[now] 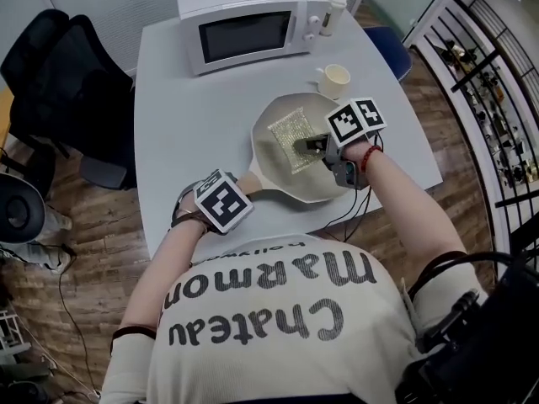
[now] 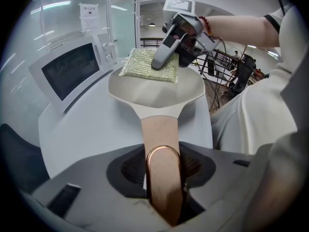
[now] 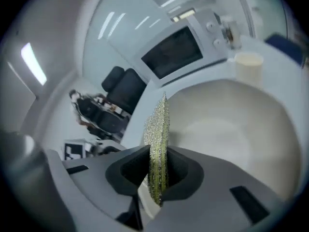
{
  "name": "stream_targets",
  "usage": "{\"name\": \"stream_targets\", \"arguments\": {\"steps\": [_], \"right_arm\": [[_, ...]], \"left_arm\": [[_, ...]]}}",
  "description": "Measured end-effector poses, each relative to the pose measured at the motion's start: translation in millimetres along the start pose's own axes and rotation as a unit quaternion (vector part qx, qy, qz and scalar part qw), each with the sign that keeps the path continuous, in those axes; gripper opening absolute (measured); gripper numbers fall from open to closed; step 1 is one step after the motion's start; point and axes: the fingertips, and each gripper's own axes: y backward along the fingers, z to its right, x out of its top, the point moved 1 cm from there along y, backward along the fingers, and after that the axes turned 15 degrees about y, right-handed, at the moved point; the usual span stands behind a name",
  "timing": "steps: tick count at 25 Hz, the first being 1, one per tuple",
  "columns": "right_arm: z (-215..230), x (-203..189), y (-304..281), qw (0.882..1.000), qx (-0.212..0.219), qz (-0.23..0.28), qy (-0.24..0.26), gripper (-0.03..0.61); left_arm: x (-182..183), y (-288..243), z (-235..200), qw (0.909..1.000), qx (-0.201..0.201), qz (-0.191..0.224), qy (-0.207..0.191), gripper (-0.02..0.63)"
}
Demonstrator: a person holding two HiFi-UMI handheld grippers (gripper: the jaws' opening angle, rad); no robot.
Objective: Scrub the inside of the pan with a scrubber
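Observation:
A cream pan (image 1: 274,162) lies on the grey table, its wooden handle (image 2: 161,146) pointing toward me. My left gripper (image 2: 163,178) is shut on that handle, whose copper hanging loop shows between the pads. A glittery yellow-green scrubber (image 1: 290,141) is inside the pan (image 3: 231,124). My right gripper (image 1: 316,144) is shut on the scrubber (image 3: 158,144), which stands edge-on between its pads. From the left gripper view, the scrubber (image 2: 149,65) sits flat over the far part of the pan (image 2: 154,88) under the right gripper (image 2: 161,57).
A white microwave (image 1: 248,19) stands at the table's far end, with a cream mug (image 1: 334,81) just beyond the pan and a white cup (image 1: 333,11) beside the microwave. A black office chair (image 1: 63,82) is at the left. The table edge (image 1: 421,154) runs close on the right.

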Motion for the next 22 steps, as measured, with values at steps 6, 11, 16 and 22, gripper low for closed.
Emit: {"name": "stream_targets", "arguments": {"steps": [6, 11, 16, 22], "right_arm": [[-43, -37, -46, 0.977, 0.116, -0.092, -0.151, 0.058], [-38, -52, -47, 0.97, 0.108, -0.132, -0.174, 0.058], [-37, -71, -41, 0.963, 0.092, -0.182, -0.175, 0.058], [-31, -93, -22, 0.953, 0.079, -0.238, -0.169, 0.058]], "left_arm": [[2, 0, 2, 1.0, -0.006, -0.001, 0.003, 0.155], [3, -1, 3, 0.9999, -0.008, -0.001, 0.009, 0.153], [4, 0, 4, 0.9998, -0.013, 0.003, 0.017, 0.155], [4, 2, 3, 0.9999, -0.004, 0.007, 0.01, 0.155]]}}
